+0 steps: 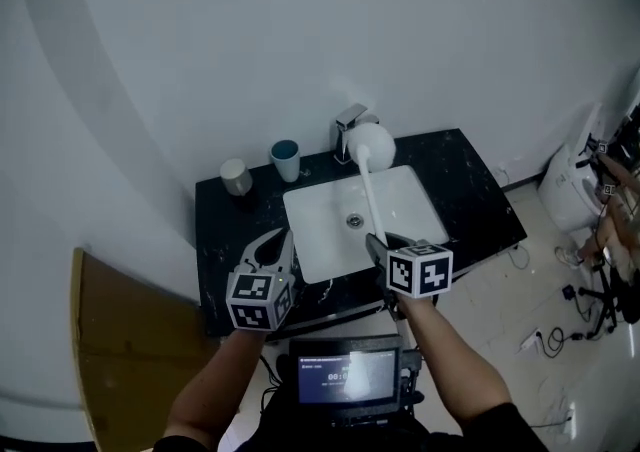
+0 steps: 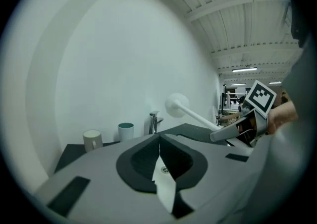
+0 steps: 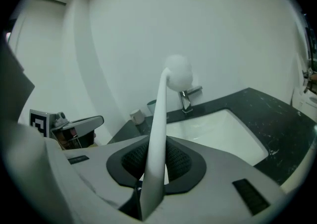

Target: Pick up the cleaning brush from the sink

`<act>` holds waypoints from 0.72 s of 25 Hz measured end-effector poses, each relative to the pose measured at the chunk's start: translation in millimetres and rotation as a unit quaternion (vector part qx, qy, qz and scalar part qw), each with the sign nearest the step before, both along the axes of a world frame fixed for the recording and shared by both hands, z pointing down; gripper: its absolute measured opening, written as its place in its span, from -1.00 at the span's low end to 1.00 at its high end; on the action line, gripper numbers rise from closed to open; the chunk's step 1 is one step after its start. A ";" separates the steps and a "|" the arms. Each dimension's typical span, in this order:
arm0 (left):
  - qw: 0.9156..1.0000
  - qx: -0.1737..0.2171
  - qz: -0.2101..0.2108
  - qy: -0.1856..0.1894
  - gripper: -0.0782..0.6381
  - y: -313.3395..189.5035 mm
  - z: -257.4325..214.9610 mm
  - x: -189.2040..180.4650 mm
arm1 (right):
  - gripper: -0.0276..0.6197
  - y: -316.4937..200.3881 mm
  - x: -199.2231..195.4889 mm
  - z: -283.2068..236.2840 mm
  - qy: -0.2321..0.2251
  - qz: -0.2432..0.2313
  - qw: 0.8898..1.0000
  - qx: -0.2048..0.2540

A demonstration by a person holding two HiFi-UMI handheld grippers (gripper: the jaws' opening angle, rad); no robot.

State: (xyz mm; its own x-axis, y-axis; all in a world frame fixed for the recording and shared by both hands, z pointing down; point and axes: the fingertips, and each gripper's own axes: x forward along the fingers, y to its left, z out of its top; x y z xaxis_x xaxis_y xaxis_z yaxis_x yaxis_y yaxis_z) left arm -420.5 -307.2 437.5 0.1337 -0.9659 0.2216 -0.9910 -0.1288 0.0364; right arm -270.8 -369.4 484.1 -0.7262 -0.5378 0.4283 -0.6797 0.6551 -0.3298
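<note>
The cleaning brush (image 1: 372,185) is white, with a long handle and a round head (image 1: 370,143). My right gripper (image 1: 378,240) is shut on the lower end of its handle and holds it in the air over the white sink (image 1: 318,240), head toward the faucet. In the right gripper view the handle (image 3: 158,129) rises from between the pads (image 3: 176,161). My left gripper (image 1: 280,238) hovers at the sink's front left corner, shut with nothing in it; its pads (image 2: 143,161) meet at the tip. From there the brush (image 2: 193,115) and the right gripper (image 2: 230,133) show at right.
The sink is set in a black countertop (image 1: 470,190) against a white wall. A chrome faucet (image 1: 350,122) stands behind the basin, with a teal cup (image 1: 286,160) and a beige cup (image 1: 236,177) to its left. A toilet (image 1: 572,185) and floor cables lie at right, a wooden panel (image 1: 120,340) at left.
</note>
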 end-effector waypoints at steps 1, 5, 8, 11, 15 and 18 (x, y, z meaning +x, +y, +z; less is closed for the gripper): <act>1.000 0.013 -0.008 -0.001 -0.73 6.7 -6.5 4.3 | -0.74 3.4 3.7 -8.7 -0.005 -0.011 1.000 0.019; 0.999 0.040 -0.027 0.019 -0.73 39.8 -19.1 11.9 | -0.74 34.8 1.8 -35.4 -0.033 -0.057 0.995 0.072; 0.998 0.040 -0.037 -0.005 -0.73 60.3 -23.8 11.1 | -0.74 54.8 4.8 -50.9 -0.031 -0.066 0.991 0.112; 0.998 0.051 -0.045 -0.014 -0.73 81.3 -36.3 5.3 | -0.74 73.5 3.7 -66.4 -0.043 -0.068 0.988 0.134; 0.997 0.063 -0.046 -0.026 -0.73 108.2 -43.6 -2.9 | -0.74 99.2 -0.8 -71.9 -0.065 -0.062 0.986 0.138; 0.997 0.061 -0.050 -0.023 -0.73 124.3 -38.2 -5.1 | -0.74 115.4 1.0 -72.0 -0.069 -0.064 0.984 0.149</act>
State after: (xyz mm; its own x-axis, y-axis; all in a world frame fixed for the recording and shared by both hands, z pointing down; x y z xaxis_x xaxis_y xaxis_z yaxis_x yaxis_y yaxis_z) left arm -425.6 -182.9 399.3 0.0277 -0.9941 0.1049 -0.9994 -0.0299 -0.0193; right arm -269.8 -254.0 412.1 -0.8360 -0.5252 0.1590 -0.5481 0.8138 -0.1935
